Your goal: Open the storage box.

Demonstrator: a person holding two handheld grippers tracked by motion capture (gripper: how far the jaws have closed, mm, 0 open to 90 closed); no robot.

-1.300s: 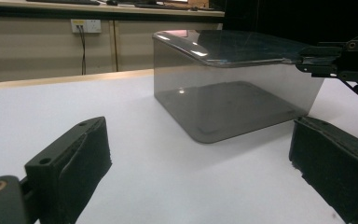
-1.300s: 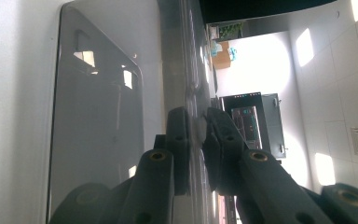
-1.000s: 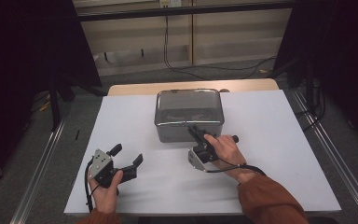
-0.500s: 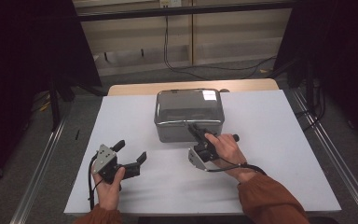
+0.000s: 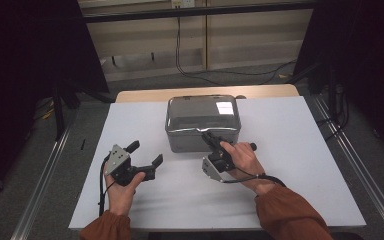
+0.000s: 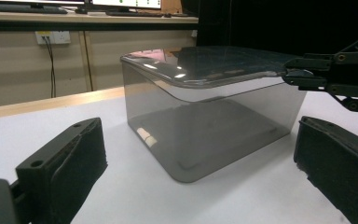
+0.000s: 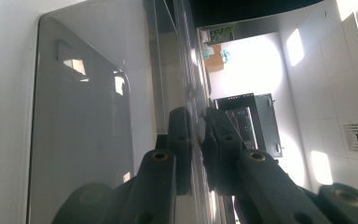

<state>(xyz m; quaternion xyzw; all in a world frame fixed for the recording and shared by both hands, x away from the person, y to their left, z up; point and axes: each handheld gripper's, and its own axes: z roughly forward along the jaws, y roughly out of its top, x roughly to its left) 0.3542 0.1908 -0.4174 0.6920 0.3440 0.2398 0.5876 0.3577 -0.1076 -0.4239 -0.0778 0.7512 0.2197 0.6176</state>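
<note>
Lab: white table [image 5: 300, 165], dark curtains [image 5: 25, 60]

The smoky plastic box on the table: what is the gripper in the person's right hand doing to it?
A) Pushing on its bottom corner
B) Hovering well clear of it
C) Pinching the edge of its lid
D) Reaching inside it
C: the right gripper has both jaws closed on the thin edge of the lid of the box.

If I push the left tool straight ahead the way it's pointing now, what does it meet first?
Most likely the smoky clear box, at its near corner: it sits straight ahead between the open jaws of the left tool, with bare white tabletop before it. Depth is uncertain.
</note>
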